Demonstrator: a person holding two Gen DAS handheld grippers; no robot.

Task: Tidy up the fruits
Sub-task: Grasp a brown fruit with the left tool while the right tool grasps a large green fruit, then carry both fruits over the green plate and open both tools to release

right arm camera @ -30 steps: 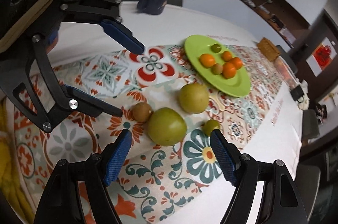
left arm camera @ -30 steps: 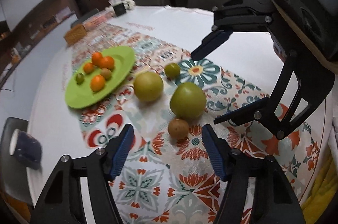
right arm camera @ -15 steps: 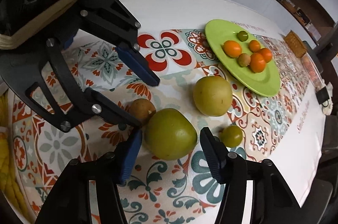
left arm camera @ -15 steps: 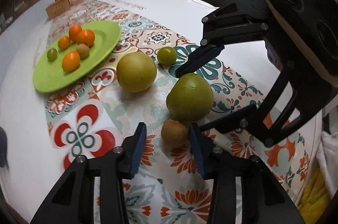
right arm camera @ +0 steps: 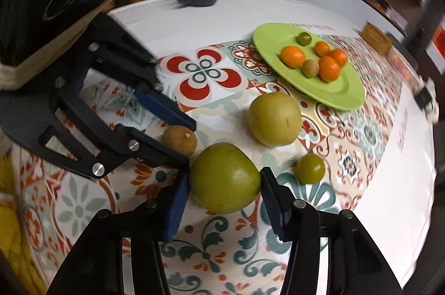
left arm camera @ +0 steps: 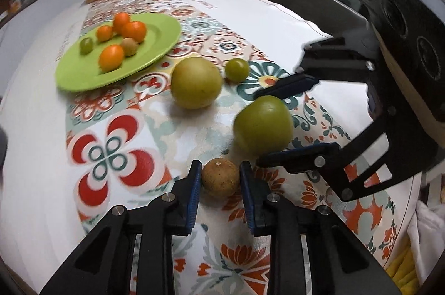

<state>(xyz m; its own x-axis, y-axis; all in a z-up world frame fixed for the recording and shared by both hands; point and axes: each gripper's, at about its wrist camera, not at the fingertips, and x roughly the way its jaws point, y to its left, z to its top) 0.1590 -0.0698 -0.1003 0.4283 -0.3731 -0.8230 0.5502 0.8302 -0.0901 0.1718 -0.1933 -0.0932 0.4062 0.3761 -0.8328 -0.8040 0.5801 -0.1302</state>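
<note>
the small brown fruit (left arm camera: 220, 177), round and matte-rough, sits on the bench's patterned cloth (left arm camera: 111, 155), pinched by the left claw (left arm camera: 219, 185). beside it, the right claw (right arm camera: 225, 193) clamps the smooth big green fruit (right arm camera: 224, 178). lift both straight up, gently, then carry them to the glossy green plate (left arm camera: 83, 72).

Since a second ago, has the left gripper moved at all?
Yes. Against the green plate, the left gripper has come forward and down to the small brown fruit, and its jaws have narrowed to flank it on the patterned cloth.
</note>
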